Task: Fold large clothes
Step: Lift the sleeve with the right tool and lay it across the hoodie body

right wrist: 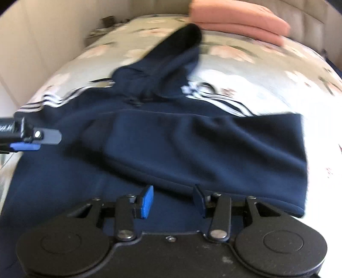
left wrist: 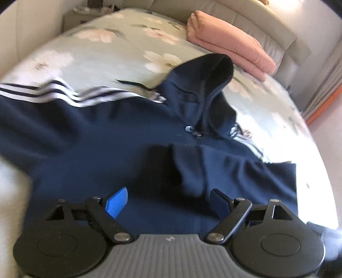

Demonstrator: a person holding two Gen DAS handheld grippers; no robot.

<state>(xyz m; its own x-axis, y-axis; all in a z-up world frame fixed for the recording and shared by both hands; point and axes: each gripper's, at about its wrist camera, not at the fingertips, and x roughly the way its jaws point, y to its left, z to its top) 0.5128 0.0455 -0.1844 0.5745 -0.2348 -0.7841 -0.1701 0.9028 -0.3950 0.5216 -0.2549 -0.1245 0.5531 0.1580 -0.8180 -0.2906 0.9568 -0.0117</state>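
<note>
A navy hoodie (left wrist: 106,149) with white sleeve stripes lies spread on the bed, hood (left wrist: 203,85) pointing away. Its right sleeve (right wrist: 203,145) is folded across the chest. My left gripper (left wrist: 168,203) is open and empty, low over the hoodie's body. My right gripper (right wrist: 173,201) is open and empty, just above the hem side of the hoodie (right wrist: 64,181) near the folded sleeve's edge. The left gripper's fingers (right wrist: 38,139) show at the left edge of the right wrist view, over the striped left sleeve.
The bed (left wrist: 96,53) has a pale green floral cover. A folded pink garment (left wrist: 230,47) lies at the far side by the beige headboard (left wrist: 267,23); it also shows in the right wrist view (right wrist: 239,19). The bed edge (left wrist: 316,149) drops off at right.
</note>
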